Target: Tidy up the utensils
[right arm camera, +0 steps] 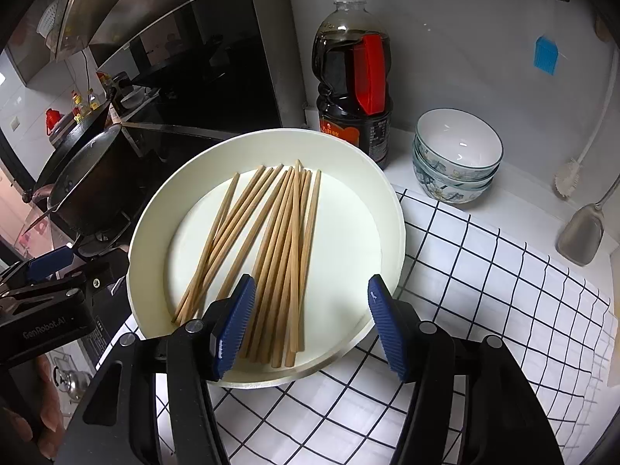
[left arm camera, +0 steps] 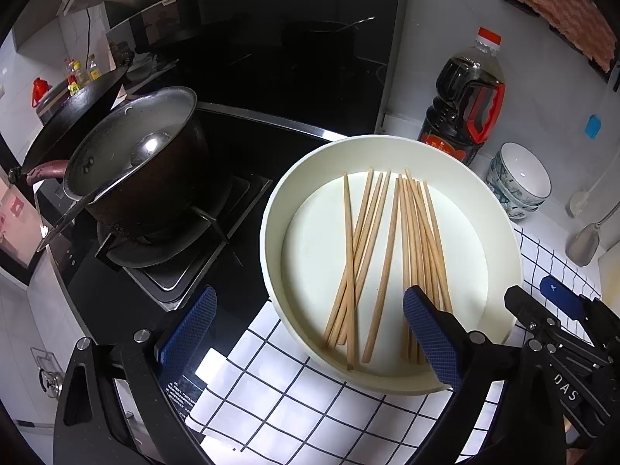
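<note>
Each gripper (right arm camera: 310, 325) had black arms, silver screws, and blue bumpy pads (right arm camera: 234, 327). White letters marked the left gripper (left arm camera: 310, 333).

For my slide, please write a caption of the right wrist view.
Open right tool above wooden chopsticks lying in a white dish.

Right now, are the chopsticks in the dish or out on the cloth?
In: all the chopsticks lie loose inside the white dish, none on the checked cloth.
</note>
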Available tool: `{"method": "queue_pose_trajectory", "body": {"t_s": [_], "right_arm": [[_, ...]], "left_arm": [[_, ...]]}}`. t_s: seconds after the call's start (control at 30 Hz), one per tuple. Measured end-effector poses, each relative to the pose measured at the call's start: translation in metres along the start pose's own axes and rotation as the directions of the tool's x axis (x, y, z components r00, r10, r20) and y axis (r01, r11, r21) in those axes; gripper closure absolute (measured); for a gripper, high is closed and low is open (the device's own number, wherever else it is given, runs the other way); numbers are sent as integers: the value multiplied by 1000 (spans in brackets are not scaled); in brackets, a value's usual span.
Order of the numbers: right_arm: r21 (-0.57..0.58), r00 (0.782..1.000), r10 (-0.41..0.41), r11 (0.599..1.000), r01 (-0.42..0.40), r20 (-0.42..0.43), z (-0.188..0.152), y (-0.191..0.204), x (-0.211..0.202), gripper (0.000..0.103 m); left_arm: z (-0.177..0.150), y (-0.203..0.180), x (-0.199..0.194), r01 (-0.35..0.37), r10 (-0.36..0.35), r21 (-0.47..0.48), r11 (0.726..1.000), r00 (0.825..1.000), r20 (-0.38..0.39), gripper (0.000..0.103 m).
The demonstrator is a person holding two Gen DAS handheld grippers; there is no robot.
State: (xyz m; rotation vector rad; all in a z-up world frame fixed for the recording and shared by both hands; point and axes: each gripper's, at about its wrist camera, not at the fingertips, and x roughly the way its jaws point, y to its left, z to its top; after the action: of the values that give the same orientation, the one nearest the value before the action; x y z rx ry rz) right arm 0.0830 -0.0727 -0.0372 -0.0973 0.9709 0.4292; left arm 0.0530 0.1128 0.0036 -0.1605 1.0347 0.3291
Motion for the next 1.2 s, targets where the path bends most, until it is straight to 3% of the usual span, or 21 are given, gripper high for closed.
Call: {"method": "queue_pose_trajectory", "body": {"t_s": [1.2], "right_arm": [[5, 1000, -20, 1000, 20, 20, -5, 5, -20, 41]], "left_arm": [[-2, -2, -12, -22, 22, 8, 1000, 1000, -12, 6]]}}
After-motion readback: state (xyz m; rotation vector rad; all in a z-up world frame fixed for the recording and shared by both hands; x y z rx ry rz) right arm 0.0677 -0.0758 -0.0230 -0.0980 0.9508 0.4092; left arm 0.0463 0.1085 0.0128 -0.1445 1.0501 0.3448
